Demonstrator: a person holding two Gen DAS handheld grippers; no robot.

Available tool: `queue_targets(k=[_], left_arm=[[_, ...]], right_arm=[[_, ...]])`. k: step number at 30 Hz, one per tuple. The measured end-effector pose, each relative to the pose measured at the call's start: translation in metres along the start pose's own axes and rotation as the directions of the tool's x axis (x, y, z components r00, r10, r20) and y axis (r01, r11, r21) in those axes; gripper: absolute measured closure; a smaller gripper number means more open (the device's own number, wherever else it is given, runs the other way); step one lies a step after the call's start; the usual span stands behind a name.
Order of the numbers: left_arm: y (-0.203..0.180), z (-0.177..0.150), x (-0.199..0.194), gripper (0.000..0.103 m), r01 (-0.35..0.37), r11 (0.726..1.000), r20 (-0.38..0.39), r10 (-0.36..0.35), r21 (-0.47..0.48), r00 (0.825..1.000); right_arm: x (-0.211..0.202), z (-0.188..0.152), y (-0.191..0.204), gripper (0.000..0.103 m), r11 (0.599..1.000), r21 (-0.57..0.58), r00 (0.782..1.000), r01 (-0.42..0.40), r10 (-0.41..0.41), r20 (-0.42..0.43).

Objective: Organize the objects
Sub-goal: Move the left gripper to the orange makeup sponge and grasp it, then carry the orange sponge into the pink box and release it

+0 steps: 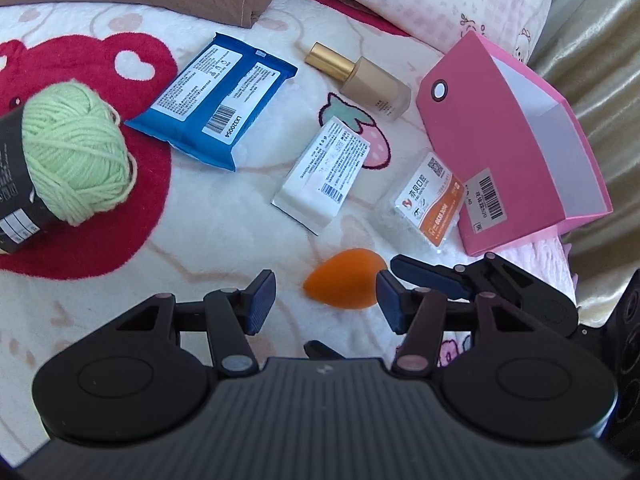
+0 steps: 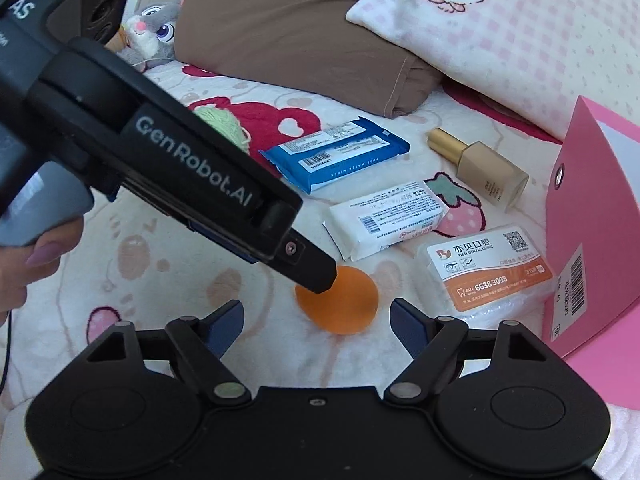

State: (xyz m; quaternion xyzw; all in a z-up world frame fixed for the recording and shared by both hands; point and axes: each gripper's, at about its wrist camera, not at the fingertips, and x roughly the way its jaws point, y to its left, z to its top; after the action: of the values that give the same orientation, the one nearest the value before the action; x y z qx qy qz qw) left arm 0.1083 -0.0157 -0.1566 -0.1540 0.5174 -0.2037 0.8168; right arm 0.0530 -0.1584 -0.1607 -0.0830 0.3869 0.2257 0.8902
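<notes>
Covering the bed, a cartoon-strawberry blanket [image 1: 224, 236], pillows behind, orange sponge [image 1: 344, 284] between both parted claws [image 1: 326, 306], unheld.

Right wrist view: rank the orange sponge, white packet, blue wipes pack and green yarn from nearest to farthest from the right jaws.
1. Orange sponge: just ahead of the right gripper, between its open jaws.
2. White packet: beyond the sponge, slightly right.
3. Blue wipes pack: behind the white packet.
4. Green yarn: far left, partly hidden by the left gripper.
</notes>
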Motion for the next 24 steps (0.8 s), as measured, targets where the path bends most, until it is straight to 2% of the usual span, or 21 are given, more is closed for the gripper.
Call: queue_targets(k=[1,3,7,15,19,24], left_arm=[[0.002,-0.002,0.003,0.049,0.020,1.000,0.014,-0.020,-0.018,1.000],[0.005,-0.004,0.008,0.049,0.049,0.998,0.037,-0.047,-0.050,0.998],[0.006,-0.003,0.016,0.049,0.061,0.995,0.035,-0.058,-0.079,0.998],[-0.010,-0.008,0.019,0.053,0.054,0.998,0.023,-0.053,-0.041,0.998],[-0.028,-0.013,0.001,0.053,0.072,0.997,0.044,-0.072,0.018,0.996],[-0.062,-0.007,-0.034,0.054,0.093,0.992,0.065,-0.099,0.081,0.993]], right_arm=[[0.003,-0.002,-0.001,0.025,1.000,0.008,1.000,0.004,-0.004,0.003],[0.007,-0.003,-0.003,0.042,1.000,0.022,1.000,-0.003,0.003,-0.007],[0.008,-0.005,-0.006,0.055,0.999,0.043,1.000,0.019,-0.019,-0.008],[0.001,-0.005,-0.010,0.057,0.995,0.100,1.000,-0.005,0.005,-0.005],[-0.023,-0.002,-0.014,0.058,0.990,0.138,0.999,-0.032,0.033,0.000],[-0.065,0.010,-0.010,0.058,0.995,0.102,0.999,-0.013,0.009,0.040]])
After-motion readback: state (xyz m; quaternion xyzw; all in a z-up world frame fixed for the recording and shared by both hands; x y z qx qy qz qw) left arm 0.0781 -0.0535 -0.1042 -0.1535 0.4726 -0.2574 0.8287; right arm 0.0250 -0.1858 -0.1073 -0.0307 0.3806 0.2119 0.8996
